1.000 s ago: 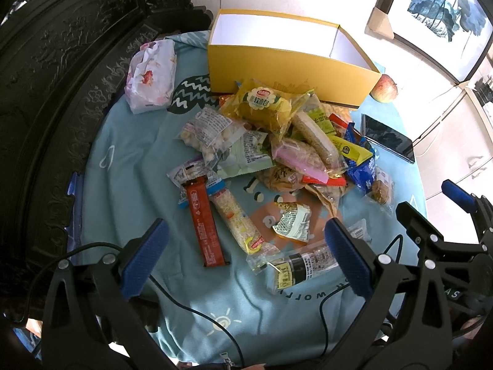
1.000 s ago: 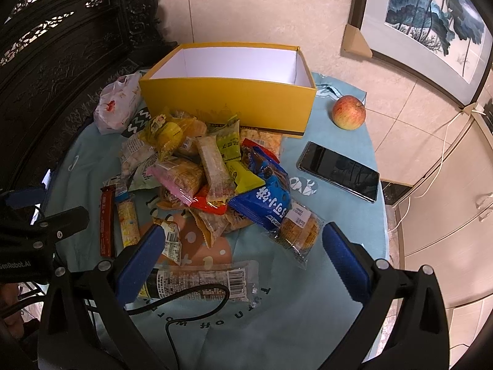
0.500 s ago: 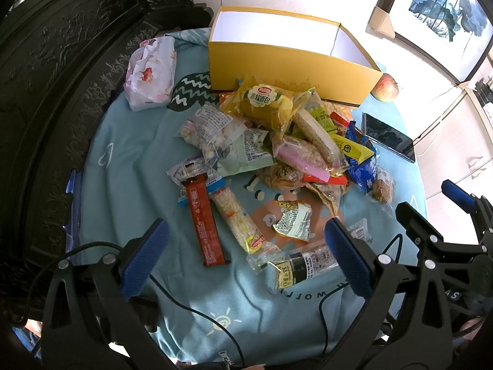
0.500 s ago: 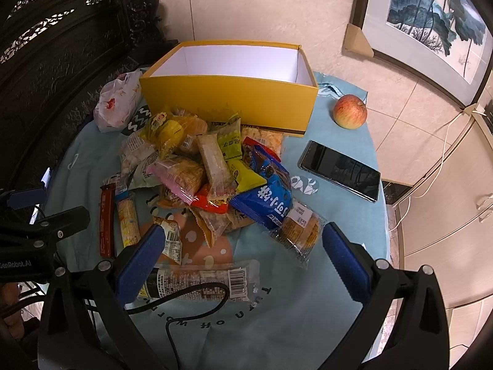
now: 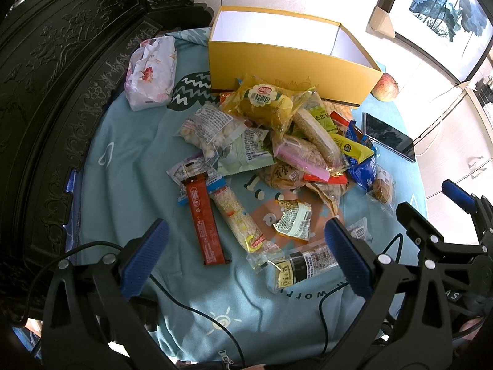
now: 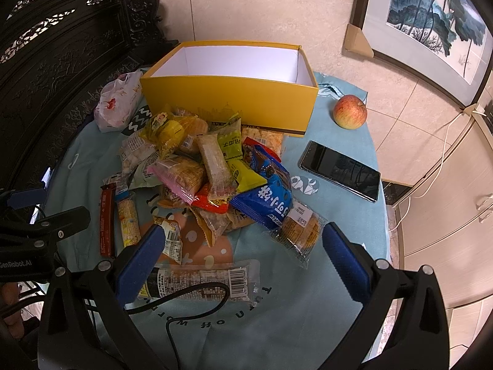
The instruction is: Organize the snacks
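Snacks heaped before the yellow box, both tongs released

Snacks (image 5: pixel 277 154) lie in a loose pile on the surface (image 5: pixel 129 185), which wears a light blue cloth; the pile sits just in front of the open yellow box (image 6: pixel 228 104), whose white inside I see bare. I hold the left tongs (image 5: pixel 246 259) spread wide above the near edge, gripping nothing; a red bar (image 5: pixel 205 222) and a pale rice bar (image 5: pixel 237 215) lie side by side between their blue pads. My right tongs (image 6: pixel 243 259) are likewise released and hold nothing; a long dark-printed packet (image 6: pixel 200 280) lies crosswise near their left pad, with a black cable draped over it. A blue packet (image 6: pixel 268 200) tops the pile's right side; beside it a phone (image 6: pixel 339 166) lies flat, and an apple (image 6: pixel 350 111) stands near the box's right corner. A flowered tissue pack (image 5: pixel 151 74) rests left of the box.
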Demonstrator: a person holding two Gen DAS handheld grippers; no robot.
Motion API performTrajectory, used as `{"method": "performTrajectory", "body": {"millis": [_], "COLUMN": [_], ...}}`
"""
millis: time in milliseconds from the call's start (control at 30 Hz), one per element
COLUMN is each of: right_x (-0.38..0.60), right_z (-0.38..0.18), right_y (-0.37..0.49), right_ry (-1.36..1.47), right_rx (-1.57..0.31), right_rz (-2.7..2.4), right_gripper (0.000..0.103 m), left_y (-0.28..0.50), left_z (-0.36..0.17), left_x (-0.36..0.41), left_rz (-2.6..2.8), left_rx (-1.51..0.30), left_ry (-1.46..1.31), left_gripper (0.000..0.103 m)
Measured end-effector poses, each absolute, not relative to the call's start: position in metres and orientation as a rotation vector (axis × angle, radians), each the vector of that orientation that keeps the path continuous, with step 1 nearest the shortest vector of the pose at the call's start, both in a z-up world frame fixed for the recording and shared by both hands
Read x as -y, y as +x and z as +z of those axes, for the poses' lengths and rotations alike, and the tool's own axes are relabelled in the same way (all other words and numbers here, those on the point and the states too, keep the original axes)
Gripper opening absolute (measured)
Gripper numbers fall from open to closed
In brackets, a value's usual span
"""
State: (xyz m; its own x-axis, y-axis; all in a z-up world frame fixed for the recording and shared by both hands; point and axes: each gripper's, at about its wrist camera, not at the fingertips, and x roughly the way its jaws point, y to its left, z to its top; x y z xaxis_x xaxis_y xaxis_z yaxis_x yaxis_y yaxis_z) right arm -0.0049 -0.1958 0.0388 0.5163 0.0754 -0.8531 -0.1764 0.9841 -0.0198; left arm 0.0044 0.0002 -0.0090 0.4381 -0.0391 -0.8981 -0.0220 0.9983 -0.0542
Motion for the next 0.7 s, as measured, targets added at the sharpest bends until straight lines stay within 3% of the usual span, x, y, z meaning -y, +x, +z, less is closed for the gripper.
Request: {"method": "performTrajectory", "body": {"millis": [700], "right_x": [0.1992], "right_z": [0.0395], "right_y": [-0.0078], "right_ry": [-0.100], "right_rx": [-1.018], "right_rz": [0.150], "right_gripper": [0.102], "left_y": [0.0026], "left_z": [-0.0137], "left_x": [-0.0025], "left_rz": [-0.012], "left_rx": [-1.127], "left_ry": [-0.067], "left_gripper": [0.101]}}
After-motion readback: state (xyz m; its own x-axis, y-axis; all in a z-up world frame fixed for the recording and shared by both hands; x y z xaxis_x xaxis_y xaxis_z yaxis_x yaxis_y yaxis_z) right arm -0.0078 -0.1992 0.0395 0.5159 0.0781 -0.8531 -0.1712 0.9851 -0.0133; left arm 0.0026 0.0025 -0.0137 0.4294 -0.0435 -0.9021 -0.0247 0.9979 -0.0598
